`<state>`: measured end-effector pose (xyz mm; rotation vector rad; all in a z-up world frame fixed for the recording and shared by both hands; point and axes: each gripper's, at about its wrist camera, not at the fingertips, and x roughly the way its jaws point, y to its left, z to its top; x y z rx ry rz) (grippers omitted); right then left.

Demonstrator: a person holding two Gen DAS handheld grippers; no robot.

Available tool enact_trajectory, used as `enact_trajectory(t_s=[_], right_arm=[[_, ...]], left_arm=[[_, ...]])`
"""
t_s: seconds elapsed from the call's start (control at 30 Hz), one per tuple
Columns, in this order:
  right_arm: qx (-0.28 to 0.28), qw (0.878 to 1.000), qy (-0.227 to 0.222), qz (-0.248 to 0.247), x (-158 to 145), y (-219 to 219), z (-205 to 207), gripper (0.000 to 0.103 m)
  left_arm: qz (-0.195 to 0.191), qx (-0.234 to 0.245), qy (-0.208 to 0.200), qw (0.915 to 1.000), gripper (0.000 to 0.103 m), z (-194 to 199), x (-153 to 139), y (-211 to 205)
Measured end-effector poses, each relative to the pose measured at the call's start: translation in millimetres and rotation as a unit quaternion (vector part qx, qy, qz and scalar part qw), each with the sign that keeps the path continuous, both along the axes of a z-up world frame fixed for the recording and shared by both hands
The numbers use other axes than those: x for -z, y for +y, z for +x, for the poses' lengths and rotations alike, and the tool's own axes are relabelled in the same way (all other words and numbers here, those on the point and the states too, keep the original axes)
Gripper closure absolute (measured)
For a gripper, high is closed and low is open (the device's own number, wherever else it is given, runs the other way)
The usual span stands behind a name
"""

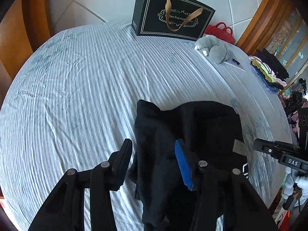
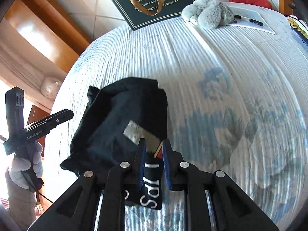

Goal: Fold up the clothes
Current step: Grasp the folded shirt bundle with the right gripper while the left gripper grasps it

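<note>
A black fabric garment (image 2: 119, 119), partly folded, lies near the edge of a bed dressed in a pale blue ribbed sheet (image 1: 77, 88), its long axis running away from the cameras toward the headboard end. The right gripper (image 2: 153, 144) pinches the garment's lettered near hem; the left gripper (image 1: 153, 146) hangs spread above it. A black gift bag (image 1: 171, 15), grey plush toy (image 1: 213, 48) and red handbag (image 1: 221, 31) sit against the white tiled wall (image 1: 240, 0).
</note>
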<state>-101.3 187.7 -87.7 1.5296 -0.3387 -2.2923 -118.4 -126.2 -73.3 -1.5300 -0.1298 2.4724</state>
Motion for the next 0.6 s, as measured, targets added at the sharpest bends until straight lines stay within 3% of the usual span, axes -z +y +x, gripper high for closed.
enact_trajectory(t_s=[0.1, 0.23, 0.27, 0.3, 0.33, 0.37, 0.4, 0.5, 0.6], right_arm=[[0.014, 1.000, -0.003, -0.010, 1.2, -1.6, -18.1, 0.079], [0.012, 1.000, -0.018, -0.021, 16.2, -16.8, -28.7, 0.042], [0.012, 0.999, -0.025, -0.020, 21.6, -19.6, -30.6, 0.042], [0.012, 0.999, -0.031, -0.019, 27.1, -22.4, -32.5, 0.042], [0.010, 0.999, -0.037, -0.018, 32.2, -25.5, -33.8, 0.049], [0.004, 0.999, -0.043, -0.013, 36.5, -29.5, -33.8, 0.075], [0.000, 0.999, -0.045, 0.001, 39.1, -33.4, -33.6, 0.081], [0.019, 0.999, -0.028, 0.022, 36.5, -33.8, -30.8, 0.086], [0.043, 0.998, -0.036, 0.006, 42.3, -27.2, -31.3, 0.085]], left_arm=[[0.000, 0.013, -0.016, 0.9998, 0.056, -19.1, 14.1, 4.3], [0.001, 0.043, -0.037, 0.9984, 0.056, -15.4, 35.4, 19.4], [-0.010, 0.050, -0.036, 0.9981, 0.061, -12.6, 39.8, 21.1], [-0.028, 0.051, -0.026, 0.9979, 0.079, -9.4, 40.2, 23.2], [-0.042, 0.052, -0.018, 0.9976, 0.086, -6.4, 40.1, 24.1], [-0.042, 0.048, -0.014, 0.9979, 0.090, -3.8, 38.6, 21.4], [-0.043, 0.043, -0.011, 0.9981, 0.093, -1.6, 37.1, 18.3], [-0.051, 0.027, -0.007, 0.9983, 0.093, -4.4, 38.2, 6.3], [-0.059, 0.023, -0.005, 0.9980, 0.090, -5.2, 41.8, 6.4]])
